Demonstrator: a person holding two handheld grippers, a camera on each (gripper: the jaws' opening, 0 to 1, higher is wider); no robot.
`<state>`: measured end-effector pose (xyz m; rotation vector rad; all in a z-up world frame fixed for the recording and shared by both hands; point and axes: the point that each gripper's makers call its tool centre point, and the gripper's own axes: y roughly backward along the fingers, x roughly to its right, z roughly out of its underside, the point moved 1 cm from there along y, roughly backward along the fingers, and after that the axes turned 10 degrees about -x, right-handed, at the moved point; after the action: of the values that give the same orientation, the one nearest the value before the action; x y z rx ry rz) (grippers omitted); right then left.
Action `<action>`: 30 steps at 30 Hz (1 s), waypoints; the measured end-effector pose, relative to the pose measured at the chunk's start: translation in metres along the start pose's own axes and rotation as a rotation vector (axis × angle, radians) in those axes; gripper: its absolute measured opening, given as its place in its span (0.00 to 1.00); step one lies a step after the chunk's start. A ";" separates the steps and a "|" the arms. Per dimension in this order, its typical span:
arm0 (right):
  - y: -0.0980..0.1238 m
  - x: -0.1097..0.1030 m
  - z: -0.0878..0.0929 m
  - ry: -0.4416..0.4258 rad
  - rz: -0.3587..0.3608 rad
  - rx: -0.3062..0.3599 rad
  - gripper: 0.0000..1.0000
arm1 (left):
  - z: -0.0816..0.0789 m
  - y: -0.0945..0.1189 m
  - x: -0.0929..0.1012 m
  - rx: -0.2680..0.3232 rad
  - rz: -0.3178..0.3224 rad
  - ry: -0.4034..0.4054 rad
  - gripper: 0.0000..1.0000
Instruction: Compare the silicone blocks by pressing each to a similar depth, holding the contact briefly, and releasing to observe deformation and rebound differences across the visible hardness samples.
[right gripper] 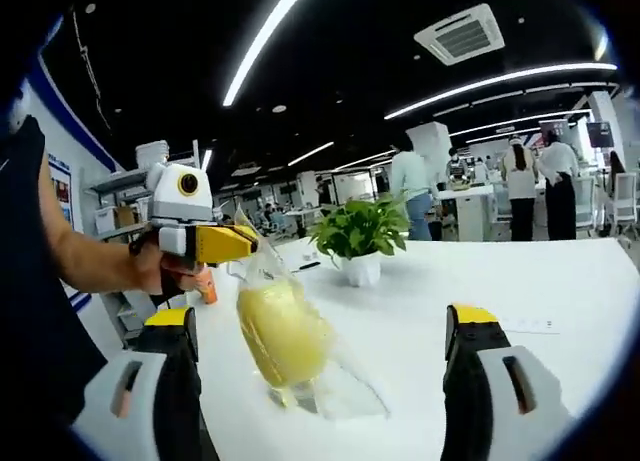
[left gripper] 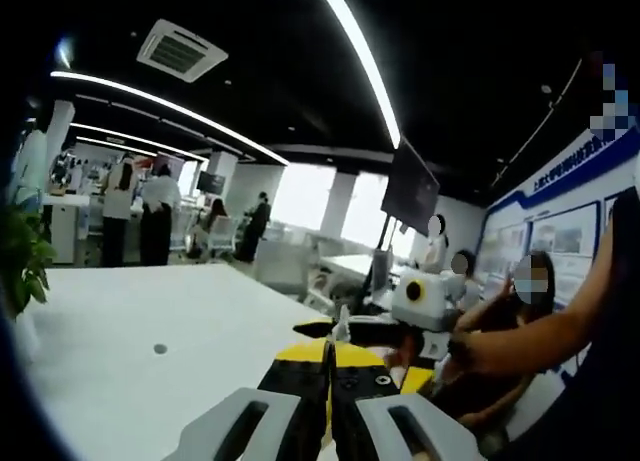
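Right gripper [right gripper: 318,381] low over a white table [right gripper: 560,281], jaws wide apart with nothing between them. Just ahead, a yellow block in a clear bag [right gripper: 283,333], dangling off the table from the left gripper [right gripper: 232,243], pinched at its top edge by that gripper's yellow tips. Behind it, a potted plant [right gripper: 361,239] on the table. In the left gripper view, own jaws [left gripper: 330,381] pressed together, bag hidden from this angle. Right gripper [left gripper: 330,330] crossing just beyond, held by a hand [left gripper: 495,351]. People standing and seated further off.
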<state>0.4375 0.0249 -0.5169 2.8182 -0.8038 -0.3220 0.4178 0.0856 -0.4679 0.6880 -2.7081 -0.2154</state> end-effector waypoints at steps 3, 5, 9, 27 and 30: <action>0.016 0.019 0.006 0.045 0.092 -0.013 0.96 | 0.000 -0.004 -0.006 0.013 -0.003 0.031 0.00; 0.023 0.023 0.012 0.047 0.112 -0.021 0.96 | 0.002 -0.008 -0.012 0.025 -0.007 0.063 0.00; 0.038 0.035 0.031 -0.004 0.143 -0.033 0.96 | 0.012 -0.016 -0.020 0.031 -0.026 0.104 0.00; 0.066 0.036 0.110 -0.159 0.199 -0.118 0.96 | 0.067 -0.044 -0.033 -0.013 -0.006 0.281 0.00; 0.069 0.036 0.115 -0.164 0.204 -0.124 0.96 | 0.076 -0.047 -0.037 -0.009 0.006 0.325 0.00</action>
<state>0.4034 -0.0658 -0.6155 2.5930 -1.0568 -0.5543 0.4410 0.0675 -0.5598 0.6497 -2.3975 -0.1028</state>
